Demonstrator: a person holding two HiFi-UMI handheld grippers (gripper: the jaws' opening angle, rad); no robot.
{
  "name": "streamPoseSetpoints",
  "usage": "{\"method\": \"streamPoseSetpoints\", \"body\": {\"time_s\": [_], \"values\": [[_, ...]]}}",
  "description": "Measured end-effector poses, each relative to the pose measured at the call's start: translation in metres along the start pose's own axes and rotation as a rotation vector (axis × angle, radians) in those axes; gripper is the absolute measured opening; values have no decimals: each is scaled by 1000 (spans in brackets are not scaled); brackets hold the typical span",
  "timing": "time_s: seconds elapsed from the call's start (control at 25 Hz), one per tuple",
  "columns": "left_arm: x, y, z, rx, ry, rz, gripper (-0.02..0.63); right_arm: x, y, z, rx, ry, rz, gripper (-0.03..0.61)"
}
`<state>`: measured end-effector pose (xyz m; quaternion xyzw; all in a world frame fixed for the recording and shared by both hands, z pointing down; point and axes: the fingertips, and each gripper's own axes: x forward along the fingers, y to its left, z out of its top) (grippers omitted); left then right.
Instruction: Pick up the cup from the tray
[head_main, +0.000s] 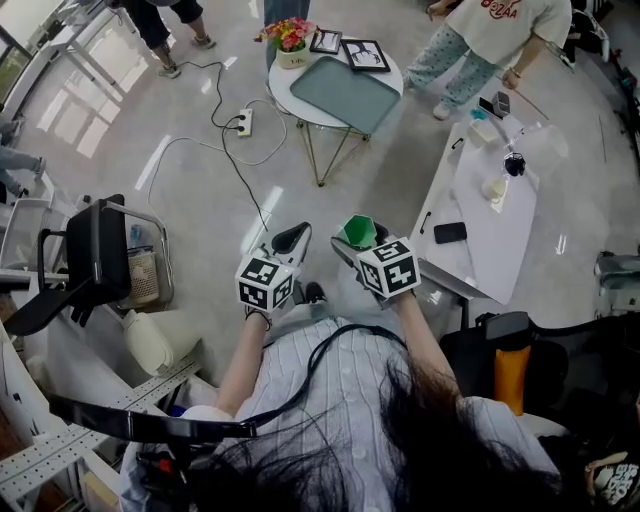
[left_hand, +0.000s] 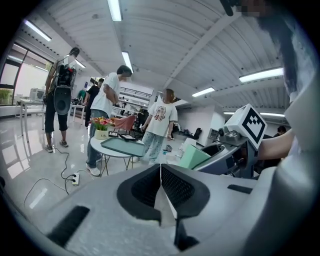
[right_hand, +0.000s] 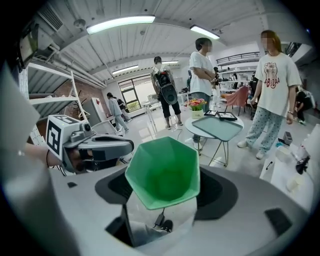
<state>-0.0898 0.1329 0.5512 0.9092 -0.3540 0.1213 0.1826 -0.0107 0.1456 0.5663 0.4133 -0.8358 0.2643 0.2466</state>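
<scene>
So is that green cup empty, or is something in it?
Empty. The right gripper view looks straight into the green cup and shows only its bare green inside.

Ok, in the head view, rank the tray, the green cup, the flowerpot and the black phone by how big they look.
1. tray, clearly the largest.
2. flowerpot and green cup look about alike. The cup is much nearer the camera, so I won't rank them.
3. black phone, the smallest.

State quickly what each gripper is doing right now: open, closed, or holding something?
Left gripper: closed, empty.
Right gripper: closed on the green cup.
</scene>
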Motion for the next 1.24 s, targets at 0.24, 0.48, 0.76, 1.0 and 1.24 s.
{"method": "streamPoseSetpoints", "body": {"time_s": [0.24, 0.48, 0.76, 1.0, 1.24], "values": [[0, -8, 0, 9, 2, -24, 15, -4, 4, 1, 6, -8, 0, 359], [3, -7, 4, 11, -6, -27, 15, -4, -1, 2, 24, -21, -10, 359], [4, -10, 0, 7, 12, -41, 15, -7, -2, 1, 40, -29, -16, 359], [7, -5, 2, 8, 14, -34, 15, -5, -7, 4, 45, -32, -18, 359], [14, -10, -6, -28, 15, -38, 15, -10, -16, 0, 47, -13, -20, 359]]}}
